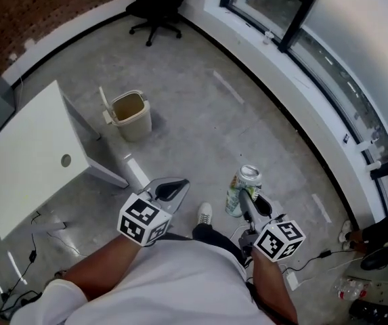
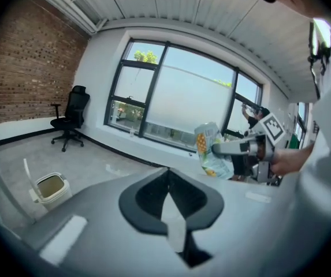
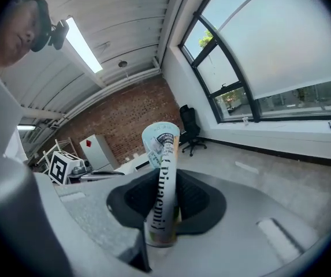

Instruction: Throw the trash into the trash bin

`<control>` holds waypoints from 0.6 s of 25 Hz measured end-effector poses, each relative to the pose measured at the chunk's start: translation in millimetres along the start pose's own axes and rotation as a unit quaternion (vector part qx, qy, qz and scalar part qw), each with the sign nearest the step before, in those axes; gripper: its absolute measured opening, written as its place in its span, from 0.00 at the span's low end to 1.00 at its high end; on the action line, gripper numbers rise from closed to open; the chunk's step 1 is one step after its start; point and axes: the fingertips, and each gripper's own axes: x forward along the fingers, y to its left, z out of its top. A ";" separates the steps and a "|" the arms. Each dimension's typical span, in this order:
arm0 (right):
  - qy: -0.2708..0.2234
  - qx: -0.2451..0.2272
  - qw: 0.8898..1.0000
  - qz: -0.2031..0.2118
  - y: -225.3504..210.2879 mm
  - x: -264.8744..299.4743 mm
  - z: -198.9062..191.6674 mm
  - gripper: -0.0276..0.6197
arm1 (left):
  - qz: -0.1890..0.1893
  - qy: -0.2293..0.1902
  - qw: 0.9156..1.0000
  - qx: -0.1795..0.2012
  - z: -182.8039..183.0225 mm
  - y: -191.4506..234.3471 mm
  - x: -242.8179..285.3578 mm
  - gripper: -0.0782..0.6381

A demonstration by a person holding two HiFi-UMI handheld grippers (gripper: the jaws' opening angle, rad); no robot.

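trash bin (image 1: pixel 131 115) right of table (image 1: pixel 31 154), chair (image 1: pixel 156 5) beyond, can (image 1: pixel 248 176) in right tool (image 1: pixel 246 200)

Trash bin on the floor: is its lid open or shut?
Open. The trash bin has its lid raised at one side, and its inside shows from above.

The person holds 2 tongs low over the grey floor (image 1: pixel 200 107). The right tongs (image 1: pixel 246 196) clamp a crumpled can (image 1: pixel 242 187), its silver end up and its label green and yellow. The left tongs (image 1: pixel 171 189) carry nothing; their jaws seem to be together, though the angle is poor. Far left stands a beige trash bin (image 1: pixel 134 120) with its lid (image 1: pixel 103 98) tipped up, near the white worktop (image 1: pixel 31 161). A black office chair (image 1: pixel 154 5) stands farther off, near the window (image 1: pixel 356 53).
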 end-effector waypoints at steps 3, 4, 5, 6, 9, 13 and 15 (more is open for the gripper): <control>0.005 -0.017 0.999 0.027 -19.5 21.7 27.8 0.16 | 0.026 -0.010 1.000 -0.008 18.6 14.8 21.0 0.12; 0.006 -0.021 0.999 0.034 -27.9 28.3 36.7 0.16 | 0.033 -0.015 0.999 -0.017 25.1 19.5 29.4 0.12; 0.008 -0.025 0.999 0.040 -36.9 34.6 45.7 0.16 | 0.039 -0.021 0.999 -0.030 31.8 23.4 38.0 0.12; 0.009 -0.029 0.999 0.045 -46.1 40.4 54.1 0.16 | 0.043 -0.027 0.998 -0.043 38.1 26.1 46.3 0.12; 0.012 -0.038 0.997 0.063 -68.3 57.5 75.0 0.16 | 0.061 -0.040 0.996 -0.056 53.1 33.8 67.2 0.12; 0.025 -0.051 0.994 0.089 -89.0 82.3 92.1 0.16 | 0.099 -0.057 0.992 -0.055 74.2 51.9 87.1 0.12; 0.036 -0.052 0.993 0.101 -96.1 95.0 93.3 0.16 | 0.117 -0.062 0.990 -0.054 81.0 60.4 91.2 0.12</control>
